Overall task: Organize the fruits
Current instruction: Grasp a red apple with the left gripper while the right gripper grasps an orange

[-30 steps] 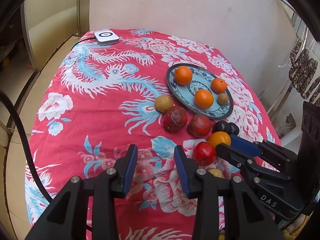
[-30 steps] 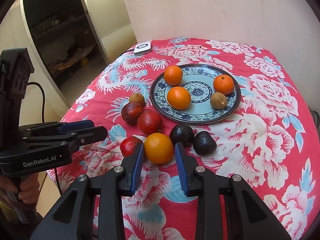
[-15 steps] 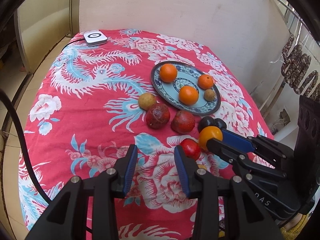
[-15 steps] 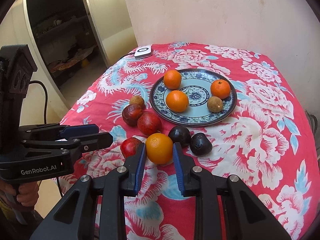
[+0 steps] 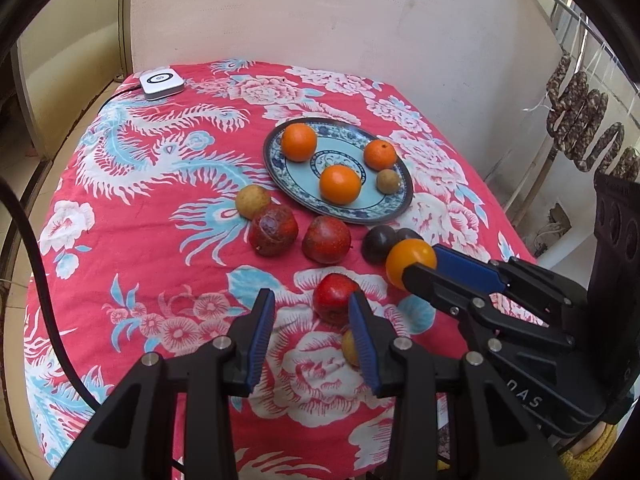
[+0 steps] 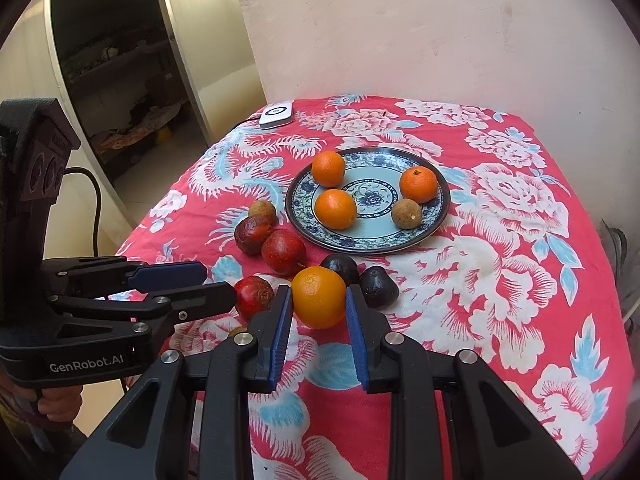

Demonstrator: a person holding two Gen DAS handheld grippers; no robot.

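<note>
My right gripper (image 6: pixel 316 302) is shut on an orange (image 6: pixel 318 297) and holds it above the cloth; the orange also shows in the left wrist view (image 5: pixel 410 257). A blue patterned plate (image 6: pixel 438 216) holds three oranges and a small brown fruit (image 6: pixel 406 213). My left gripper (image 5: pixel 312 308) is open and empty, with a red fruit (image 5: pixel 334 297) just beyond its right finger. Two dark red fruits (image 5: pixel 326 239), a yellowish fruit (image 5: pixel 253 201) and two dark plums (image 6: pixel 378 286) lie on the cloth in front of the plate.
A red floral cloth (image 5: pixel 160 184) covers the round table. A white device (image 5: pixel 161 81) with a cable sits at the far left edge. A wall stands behind the table. Another small yellow fruit (image 5: pixel 349 347) lies behind my left gripper's right finger.
My right gripper has closed on the orange and lifted it off the cloth. Both grippers have drawn back and risen, so the table looks farther away.
</note>
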